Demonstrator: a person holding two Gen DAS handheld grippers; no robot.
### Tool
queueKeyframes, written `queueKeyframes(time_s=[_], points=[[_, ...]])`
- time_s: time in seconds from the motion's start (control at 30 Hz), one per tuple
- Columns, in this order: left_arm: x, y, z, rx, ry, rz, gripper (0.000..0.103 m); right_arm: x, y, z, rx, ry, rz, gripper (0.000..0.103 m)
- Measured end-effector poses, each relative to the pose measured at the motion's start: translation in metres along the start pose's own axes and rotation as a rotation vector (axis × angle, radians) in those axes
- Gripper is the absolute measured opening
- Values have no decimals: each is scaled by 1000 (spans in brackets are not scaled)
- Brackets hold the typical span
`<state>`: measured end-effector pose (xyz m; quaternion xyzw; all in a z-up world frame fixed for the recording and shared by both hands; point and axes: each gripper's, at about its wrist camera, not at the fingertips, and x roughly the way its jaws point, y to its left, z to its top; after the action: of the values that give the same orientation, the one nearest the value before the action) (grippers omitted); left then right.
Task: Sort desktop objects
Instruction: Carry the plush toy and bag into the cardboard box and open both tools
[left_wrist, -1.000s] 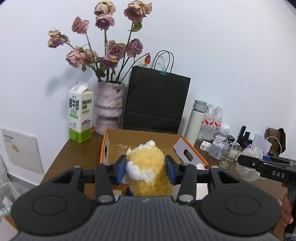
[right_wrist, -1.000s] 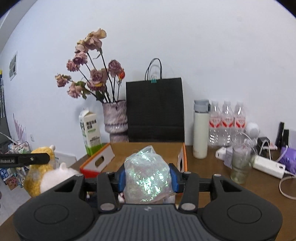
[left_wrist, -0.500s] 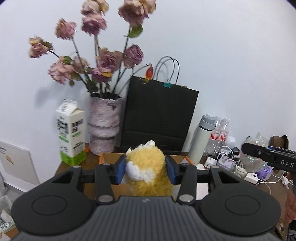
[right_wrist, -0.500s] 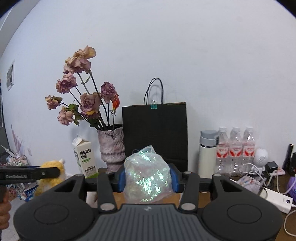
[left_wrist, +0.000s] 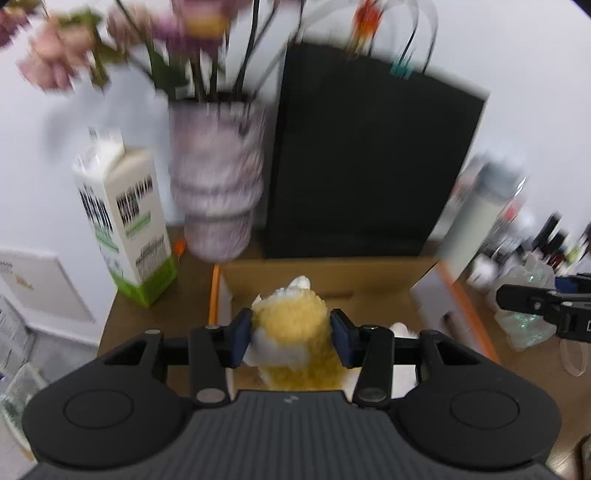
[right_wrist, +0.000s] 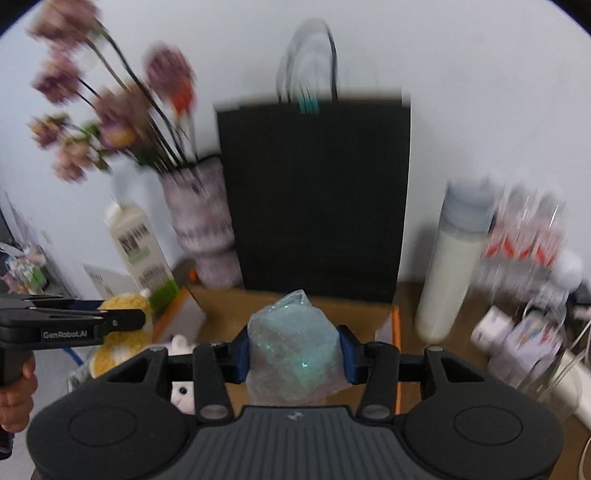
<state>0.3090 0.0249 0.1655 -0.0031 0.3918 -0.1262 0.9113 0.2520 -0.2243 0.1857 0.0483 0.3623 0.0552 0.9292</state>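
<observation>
My left gripper (left_wrist: 291, 334) is shut on a yellow and white plush toy (left_wrist: 293, 328) and holds it over the near edge of an open cardboard box (left_wrist: 332, 275) with orange flaps. My right gripper (right_wrist: 293, 349) is shut on a crumpled iridescent plastic bag (right_wrist: 293, 354) above the same box (right_wrist: 332, 302). The plush toy also shows at the left of the right wrist view (right_wrist: 123, 332), with the left gripper's fingers (right_wrist: 122, 319) around it. A small white plush (right_wrist: 183, 395) lies inside the box. Both views are blurred by motion.
Behind the box stand a milk carton (left_wrist: 123, 225), a vase of dried roses (left_wrist: 218, 181) and a black paper bag (left_wrist: 369, 158). To the right are a white thermos (right_wrist: 454, 266), water bottles (right_wrist: 524, 236), a glass, chargers and cables.
Both grippers have tilted down and moved forward toward the box, which now fills more of each view. Both still hold their objects.
</observation>
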Motion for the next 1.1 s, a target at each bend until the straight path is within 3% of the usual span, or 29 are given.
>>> queueKeyframes(time_s=[0.1, 0.13, 0.17, 0.33, 0.43, 0.47, 0.6, 0.7, 0.83, 1.0, 1.1], points=[[34, 6, -6, 11, 84, 3, 36, 41, -4, -11, 10, 94, -42, 45], [43, 8, -8, 7, 112, 8, 17, 54, -4, -14, 13, 126, -47, 45], [54, 11, -10, 5, 138, 13, 13, 65, -5, -18, 21, 152, -48, 45], [87, 11, -22, 30, 189, 84, 15, 106, -6, -39, 31, 240, -64, 45], [96, 9, -26, 34, 147, 147, 46, 122, -8, -49, 32, 276, -77, 45], [98, 10, -25, 18, 139, 151, 50, 126, -10, -52, 33, 287, -79, 45], [101, 7, -21, 10, 132, 159, 51, 139, -14, -59, 37, 335, -82, 49], [95, 5, -18, 13, 140, 133, 61, 142, -16, -61, 37, 363, -68, 52], [81, 8, -16, -10, 153, 89, 80, 129, -18, -53, 52, 335, -80, 79], [51, 7, -13, -48, 132, 76, 97, 99, -18, -33, 78, 267, -76, 81], [29, 5, -13, -63, 114, 63, 102, 77, -17, -28, 78, 238, -76, 81]])
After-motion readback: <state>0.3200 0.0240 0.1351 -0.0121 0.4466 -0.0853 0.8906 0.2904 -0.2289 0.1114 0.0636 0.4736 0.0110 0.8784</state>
